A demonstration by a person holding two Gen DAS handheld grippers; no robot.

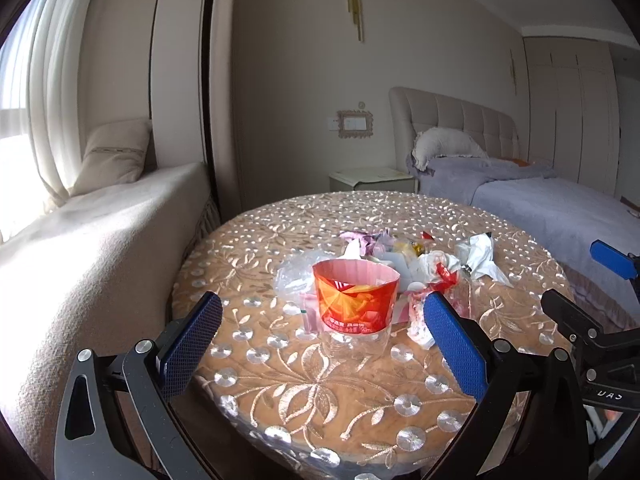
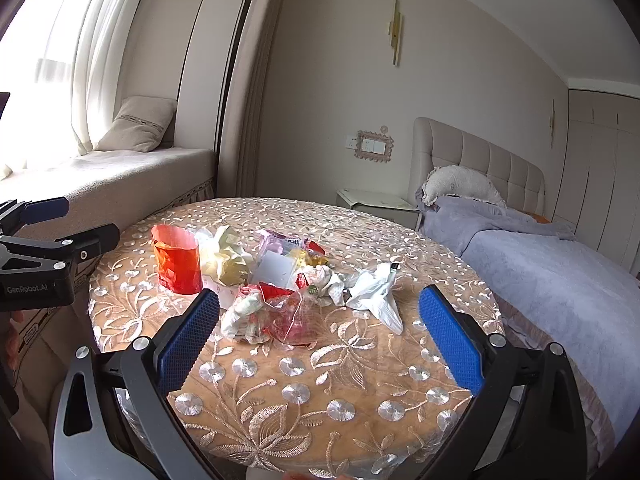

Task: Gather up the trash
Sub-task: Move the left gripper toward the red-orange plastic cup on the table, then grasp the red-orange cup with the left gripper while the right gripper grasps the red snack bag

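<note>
- Both my grippers are spread wide and carry nothing: the left gripper [image 1: 322, 322] frames the cut bottle with the red-orange label [image 1: 355, 300], and the right gripper [image 2: 320, 320] frames the red-and-clear plastic wrapper [image 2: 280, 316].
- The trash lies in a loose heap near the middle of the round table [image 2: 320, 412]: crumpled yellowish paper [image 2: 226, 258], a white card [image 2: 274, 268] and a crumpled white bag [image 2: 378, 292] to the right.
- Risk on my left: the bottle piece looks light and stands upright on a clear base; if I close off-centre, I judge it will tip or skate away across the embroidered tablecloth [image 1: 304, 396].
- Risk on my right: the wrapper is thin and touches the wads beside it; a shallow pinch may slip off, or drag neighbours along and scatter them toward the table edge.
- The bottle stands ahead of my left pads, between them, not touching.
- The wrapper lies between my right fingertips, slightly left of centre.
</note>
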